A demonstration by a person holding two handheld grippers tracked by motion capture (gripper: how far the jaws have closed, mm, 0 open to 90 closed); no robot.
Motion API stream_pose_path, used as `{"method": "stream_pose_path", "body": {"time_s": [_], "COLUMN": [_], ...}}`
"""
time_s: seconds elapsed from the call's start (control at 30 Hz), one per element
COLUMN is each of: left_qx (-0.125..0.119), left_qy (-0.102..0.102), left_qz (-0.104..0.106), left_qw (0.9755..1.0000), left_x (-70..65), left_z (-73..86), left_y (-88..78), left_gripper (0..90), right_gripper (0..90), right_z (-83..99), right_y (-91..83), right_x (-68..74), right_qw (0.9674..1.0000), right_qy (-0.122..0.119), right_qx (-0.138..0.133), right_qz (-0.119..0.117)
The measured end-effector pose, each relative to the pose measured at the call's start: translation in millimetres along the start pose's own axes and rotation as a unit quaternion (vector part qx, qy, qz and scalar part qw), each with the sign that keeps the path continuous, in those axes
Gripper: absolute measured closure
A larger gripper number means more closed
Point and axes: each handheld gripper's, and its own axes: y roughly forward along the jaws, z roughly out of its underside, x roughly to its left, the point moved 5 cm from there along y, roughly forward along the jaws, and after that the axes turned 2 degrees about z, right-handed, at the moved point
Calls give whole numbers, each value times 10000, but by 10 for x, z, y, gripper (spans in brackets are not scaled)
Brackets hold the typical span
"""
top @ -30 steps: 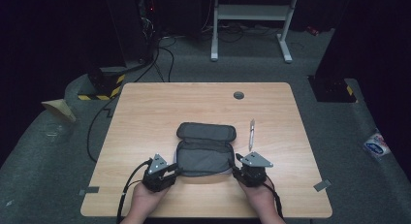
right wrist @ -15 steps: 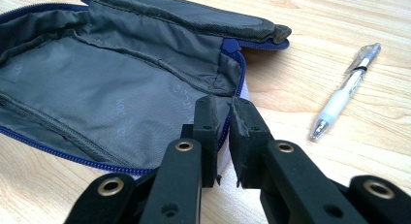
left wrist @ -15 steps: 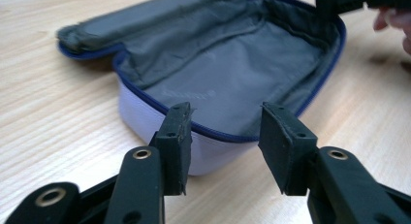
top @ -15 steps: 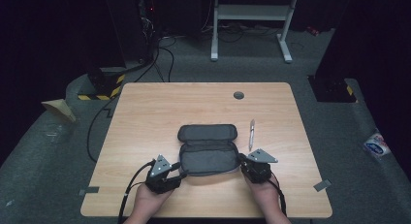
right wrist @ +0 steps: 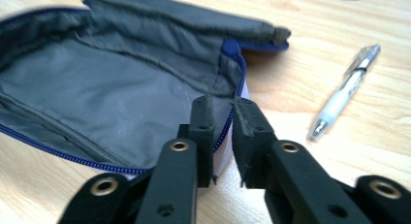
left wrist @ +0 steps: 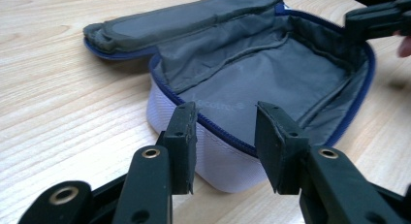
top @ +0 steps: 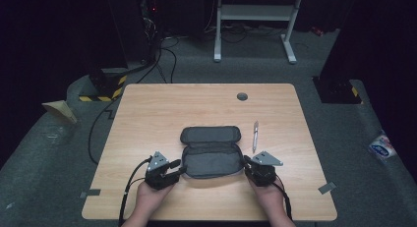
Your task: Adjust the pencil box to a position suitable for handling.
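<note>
Wooden table (top: 147,114): right gripper (right wrist: 222,118) fingers pinch the open pouch (top: 211,156) rim, left gripper (left wrist: 225,136) fingers parted; its lining print unreadable.

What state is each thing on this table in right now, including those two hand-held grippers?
Pouch: unzipped, lid flap folded back flat, nothing inside.
Pen: lying flat on the table, right of the pouch, untouched.
Left hand-held gripper: open, jaws astride the pouch's near rim, pads not pressing it.
Right hand-held gripper: shut on the pouch's rim at its right end.
</note>
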Motion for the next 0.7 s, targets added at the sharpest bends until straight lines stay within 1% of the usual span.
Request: {"method": "stream_pose_path", "body": {"time_s": [0.03, 0.07, 0.1, 0.13, 0.17, 0.2, 0.23, 0.27, 0.3, 0.33, 0.37, 0.4, 0.47, 0.5, 0.53, 0.57, 0.6, 0.63, 0.67, 0.7], "left_qx": [-106, -182, -182, -298, -298, -322, -305, -207, -109, -31, 11, 25, 51, 111, 175, 175, 299, 299, 365, 410], "left_qy": [-64, -74, -74, -107, -107, -193, -217, -207, -239, -286, -344, -356, -244, -136, -68, -68, 121, 121, 194, 269], "left_qz": [-15, -35, -35, -169, -169, -340, -453, -555, -640, -675, -664, -620, -559, -529, -489, -489, -403, -403, -380, -364], "left_qw": [9999, 9998, 9998, 9994, 9994, 9987, 9983, 9980, 9976, 9973, 9972, 9974, 9981, 9984, 9986, 9986, 9987, 9987, 9984, 9981], "left_x": [48, 90, 90, 192, 192, 321, 385, 452, 507, 547, 569, 563, 495, 451, 401, 401, 302, 302, 254, 202], "left_z": [-21, -32, -32, -39, -39, -23, -4, 24, 56, 85, 101, 106, 94, 90, 91, 91, 103, 103, 110, 114], "left_y": [-49, -87, -87, -165, -165, -227, -245, -251, -244, -232, -216, -199, -158, -128, -97, -97, -32, -32, -7, 22], "left_gripper": [579, 570, 560, 556, 555, 553, 551, 546, 544, 544, 546, 550, 571, 583, 592, 609, 625, 633, 633, 637], "right_gripper": [733, 716, 716, 669, 669, 630, 609, 606, 613, 629, 642, 653, 698, 708, 731, 731, 760, 763, 763, 762], "right_z": [-17, -19, -19, -13, -13, 2, 8, 13, 18, 20, 23, 27, 33, 33, 27, 27, 10, 1, 1, -17], "right_y": [-49, -61, -61, -72, -72, -72, -70, -68, -70, -69, -65, -61, -43, -32, -21, -21, -11, -9, -9, 2], "right_x": [-33, -53, -53, -133, -133, -208, -238, -274, -302, -318, -317, -301, -233, -181, -133, -133, -58, -27, -27, 42], "right_qw": [9999, 9998, 9998, 9994, 9994, 9989, 9987, 9983, 9980, 9979, 9979, 9979, 9983, 9986, 9990, 9990, 9993, 9993, 9993, 9994], "right_qy": [-43, -5, -5, 74, 74, 150, 191, 304, 403, 499, 551, 595, 580, 532, 439, 439, 360, 367, 367, 327], "right_qx": [-86, -97, -97, -123, -123, -126, -131, -144, -153, -139, -134, -98, -35, 9, 15, 15, 27, 17, 17, 15], "right_qz": [119, 156, 156, 310, 310, 418, 447, 484, 465, 387, 309, 241, 82, 0, 14, 14, -40, -67, -67, -133]}}
